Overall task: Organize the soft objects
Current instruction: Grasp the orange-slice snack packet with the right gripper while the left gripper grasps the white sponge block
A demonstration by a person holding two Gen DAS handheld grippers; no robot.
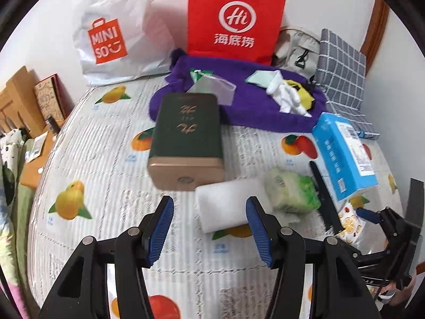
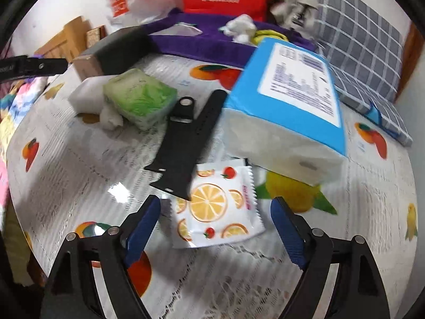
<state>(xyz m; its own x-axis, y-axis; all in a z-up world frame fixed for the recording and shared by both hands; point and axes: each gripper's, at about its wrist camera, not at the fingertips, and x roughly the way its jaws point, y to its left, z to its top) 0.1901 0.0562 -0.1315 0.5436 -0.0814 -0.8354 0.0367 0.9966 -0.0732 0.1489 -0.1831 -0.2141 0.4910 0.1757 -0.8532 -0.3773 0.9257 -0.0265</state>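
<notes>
My left gripper (image 1: pixel 209 207) is open and empty, just short of a white foam block (image 1: pixel 225 204) with a green sponge (image 1: pixel 292 191) to its right. My right gripper (image 2: pixel 215 210) is open and empty, its fingers on either side of a fruit-print wet-wipe packet (image 2: pixel 215 210) on the table. A blue tissue pack (image 2: pixel 287 106) lies just beyond the packet, and a black watch strap (image 2: pixel 183 143) lies to the left of it. The sponge (image 2: pixel 138 98) and foam block (image 2: pixel 87 93) also show in the right wrist view. A purple towel (image 1: pixel 252 106) at the back carries white gloves (image 1: pixel 284 93) and yellow cloth (image 1: pixel 305 95).
A dark green tin (image 1: pixel 186 138) lies on the fruit-print tablecloth (image 1: pixel 93 159). A white Miniso bag (image 1: pixel 114 29), a red bag (image 1: pixel 233 16), a beige pouch (image 1: pixel 297 47) and a grey checked cushion (image 1: pixel 342 74) line the back wall. Boxes (image 1: pixel 47 101) stand at the left.
</notes>
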